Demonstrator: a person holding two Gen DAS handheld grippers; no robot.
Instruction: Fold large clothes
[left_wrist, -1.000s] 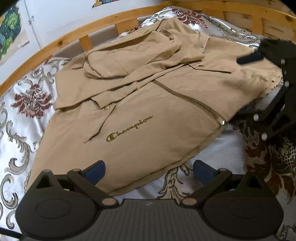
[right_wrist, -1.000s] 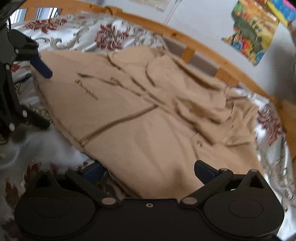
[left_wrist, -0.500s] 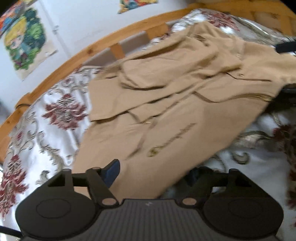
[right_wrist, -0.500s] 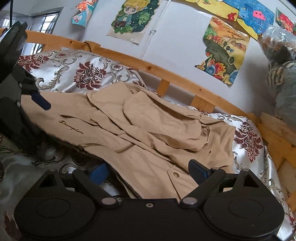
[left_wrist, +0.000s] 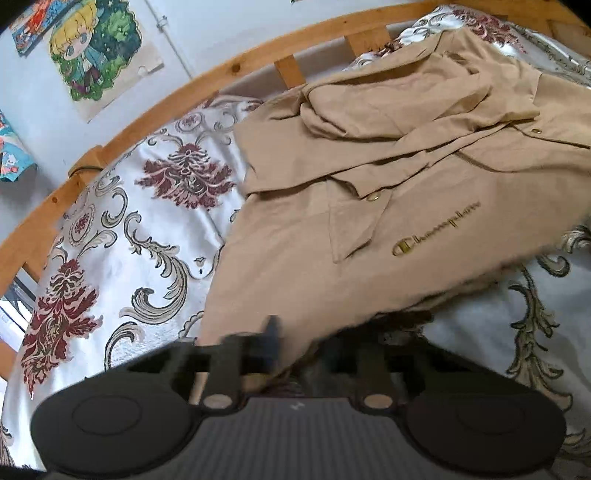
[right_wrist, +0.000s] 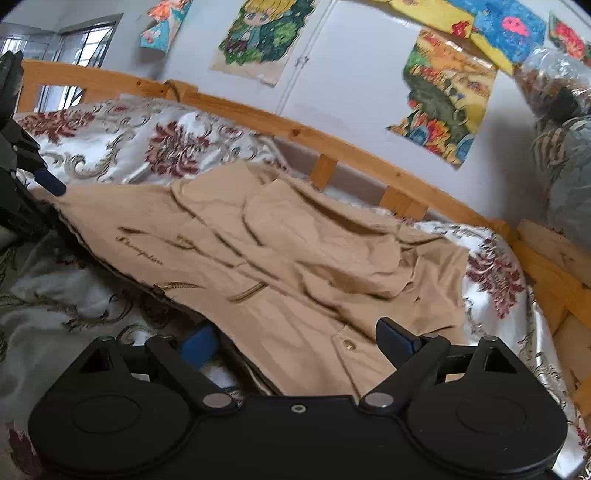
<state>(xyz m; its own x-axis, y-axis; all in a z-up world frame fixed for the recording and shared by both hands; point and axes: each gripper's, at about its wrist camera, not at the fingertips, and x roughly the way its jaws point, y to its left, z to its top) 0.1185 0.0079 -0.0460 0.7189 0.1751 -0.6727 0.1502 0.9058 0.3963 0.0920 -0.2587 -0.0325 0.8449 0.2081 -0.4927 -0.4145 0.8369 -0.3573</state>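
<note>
Lying on the bed (right_wrist: 92, 147), the jacket (right_wrist: 295, 258) has its near hem between both grippers' jaws: right gripper (right_wrist: 295, 343) spread wide around it, left gripper (left_wrist: 295, 343) blurred, grip unclear.

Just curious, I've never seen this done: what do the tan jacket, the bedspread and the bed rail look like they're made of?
Jacket: matte, soft woven cloth, perhaps brushed cotton; creases dully. Bedspread: glossy, satin-like; shines. Bed rail: varnished wood; knots show.
</note>
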